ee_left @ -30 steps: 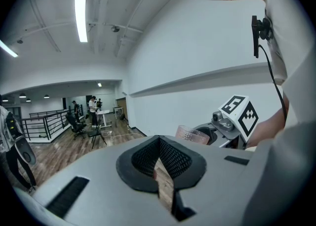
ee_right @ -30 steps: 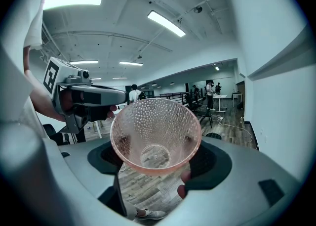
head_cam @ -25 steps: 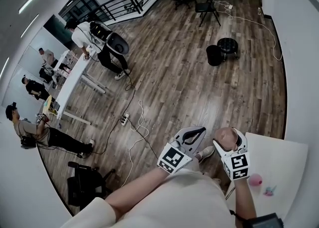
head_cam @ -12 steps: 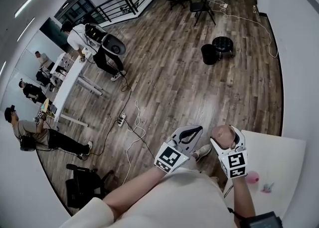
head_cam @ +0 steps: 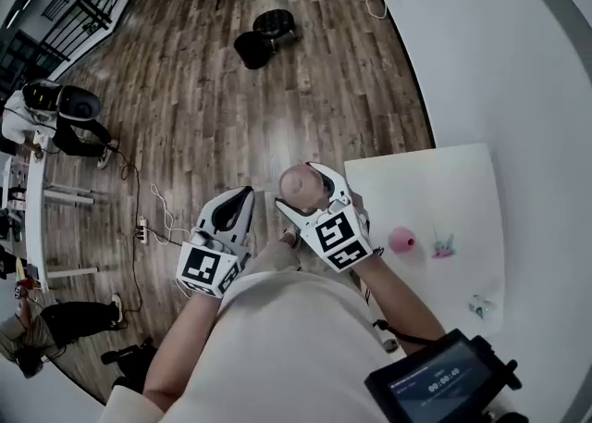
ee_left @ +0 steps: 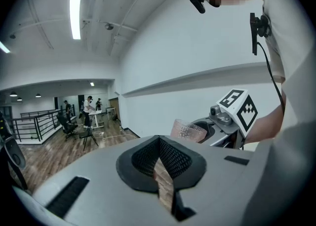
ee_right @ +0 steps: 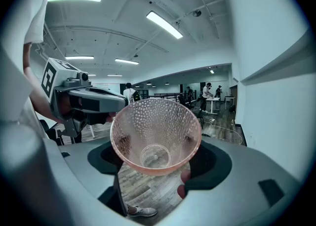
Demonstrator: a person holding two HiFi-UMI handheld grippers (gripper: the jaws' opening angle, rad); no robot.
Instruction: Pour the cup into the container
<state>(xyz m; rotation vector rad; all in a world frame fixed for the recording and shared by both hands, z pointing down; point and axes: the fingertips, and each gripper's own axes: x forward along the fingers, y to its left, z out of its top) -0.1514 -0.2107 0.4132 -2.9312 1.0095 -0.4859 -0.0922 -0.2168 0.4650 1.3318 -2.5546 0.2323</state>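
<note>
the right gripper (ee_right: 158,163) has its jaws closed on the lower body of the pink dimpled cup (ee_right: 155,131). the cup's mouth faces up and leans slightly back toward that gripper's camera. whether anything lies in the cup cannot be read. the left gripper (ee_left: 159,165) is fully closed with nothing between its pads, and it hangs just beside the right gripper, on its left. both are over the wood floor (head_cam: 231,106). the white table (head_cam: 453,180) lies to the right of the right gripper. a small pink vessel (head_cam: 402,242) on that table, well apart from the cup, is probably the container. a teal item (head_cam: 444,246) sits just beyond it.

the step in hand appears to be carrying the cup across. procedure:
- hold the rim level during the traverse.
- bring the rim directly above the vessel's mouth, and close to it, before any tilt.
- roll the wrist slowly, since the vessel looks small and light.
- the free left gripper can steady the vessel's wall if it threatens to tip.
</note>
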